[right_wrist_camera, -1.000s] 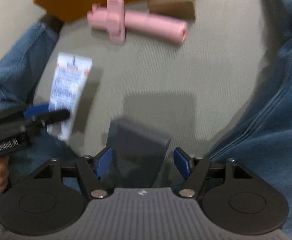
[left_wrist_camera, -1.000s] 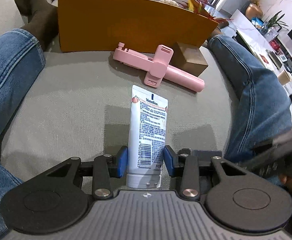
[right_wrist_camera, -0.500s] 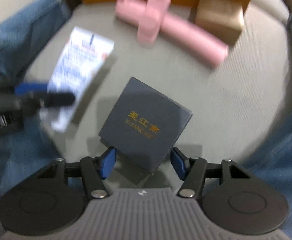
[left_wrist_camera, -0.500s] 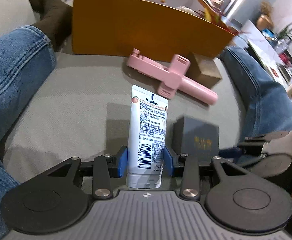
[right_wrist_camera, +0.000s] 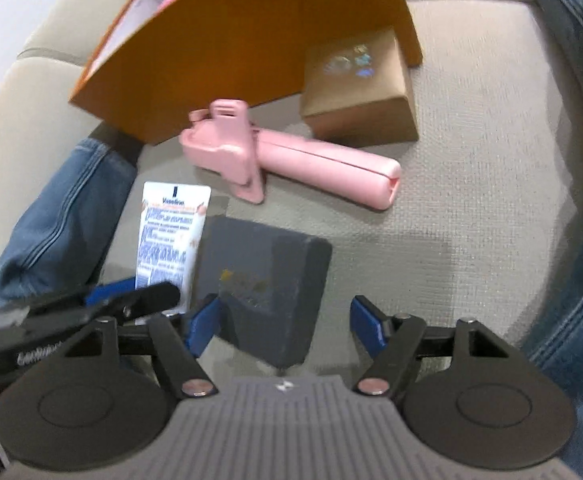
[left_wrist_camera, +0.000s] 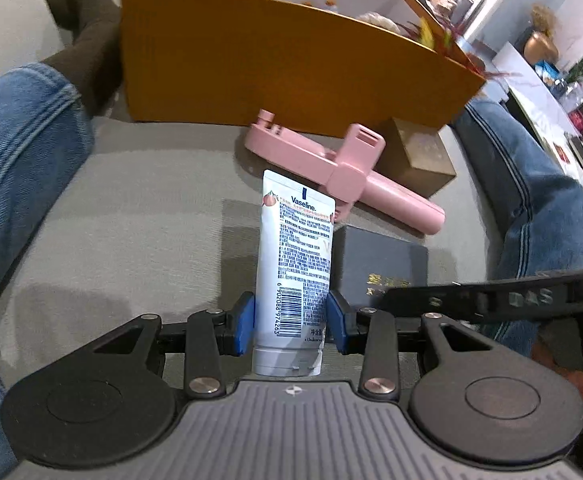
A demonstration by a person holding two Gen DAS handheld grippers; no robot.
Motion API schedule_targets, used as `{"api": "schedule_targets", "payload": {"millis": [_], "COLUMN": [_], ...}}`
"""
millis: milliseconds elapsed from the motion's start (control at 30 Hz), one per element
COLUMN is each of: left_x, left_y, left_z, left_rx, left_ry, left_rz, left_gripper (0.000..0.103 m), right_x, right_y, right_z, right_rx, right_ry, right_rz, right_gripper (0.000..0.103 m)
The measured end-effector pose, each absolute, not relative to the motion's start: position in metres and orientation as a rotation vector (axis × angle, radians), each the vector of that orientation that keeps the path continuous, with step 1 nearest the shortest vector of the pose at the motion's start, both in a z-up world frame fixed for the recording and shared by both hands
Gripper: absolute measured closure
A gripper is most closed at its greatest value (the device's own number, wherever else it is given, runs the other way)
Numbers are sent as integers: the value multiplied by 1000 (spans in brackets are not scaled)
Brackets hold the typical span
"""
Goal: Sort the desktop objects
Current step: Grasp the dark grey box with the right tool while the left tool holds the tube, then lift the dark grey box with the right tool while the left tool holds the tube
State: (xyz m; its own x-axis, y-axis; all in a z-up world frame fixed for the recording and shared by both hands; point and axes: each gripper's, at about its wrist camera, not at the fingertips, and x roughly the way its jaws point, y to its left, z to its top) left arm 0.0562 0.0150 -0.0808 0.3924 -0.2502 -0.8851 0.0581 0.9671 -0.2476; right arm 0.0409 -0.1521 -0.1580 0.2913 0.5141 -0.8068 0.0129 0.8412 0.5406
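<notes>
Gripping a white tube (left_wrist_camera: 293,276) labelled "Vaseline", barcode toward the camera, the left gripper (left_wrist_camera: 291,320) clamps its lower end. Just beside it, a dark box (right_wrist_camera: 263,280) with blurred gold lettering sits between the right gripper's (right_wrist_camera: 285,322) opening jaws, unclamped.

Glossy plastic tube (left_wrist_camera: 293,264), woven cloth cushion (left_wrist_camera: 151,216)

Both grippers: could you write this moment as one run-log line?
left gripper: shut on Vaseline tube | right gripper: opening, dark blue box between pads | orange box: ahead
</notes>
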Motion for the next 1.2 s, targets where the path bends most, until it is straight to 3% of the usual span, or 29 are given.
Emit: {"api": "schedule_targets", "payload": {"millis": [267,333,433,633,900,1200], "left_x": [61,59,57,57,57,62], "left_y": [5,3,8,17,26,31], "left_z": [-85,-84,-84,-85,-87,-89], "left_rx": [-154,-130,-150,-175,-220,-247], "left_ry": [1153,1149,1140,1142,1144,1146], "left_rz": [-193,-193,-184,-173,-171,-197], "left_gripper": [59,70,73,75,75,75], "right_x": [44,43,41,24,23,27], "right_y": [-143,-141,-144,-149,-102,-101], "right_z": [-166,-163,-151,-116,-95,-90], "right_rx": [542,536,557,499,251,164], "right_ry": [1200,1181,1130,1063,1023,984], "right_rz": [366,357,361,387,430,375], "right_gripper": [33,41,56,66,65,65]}}
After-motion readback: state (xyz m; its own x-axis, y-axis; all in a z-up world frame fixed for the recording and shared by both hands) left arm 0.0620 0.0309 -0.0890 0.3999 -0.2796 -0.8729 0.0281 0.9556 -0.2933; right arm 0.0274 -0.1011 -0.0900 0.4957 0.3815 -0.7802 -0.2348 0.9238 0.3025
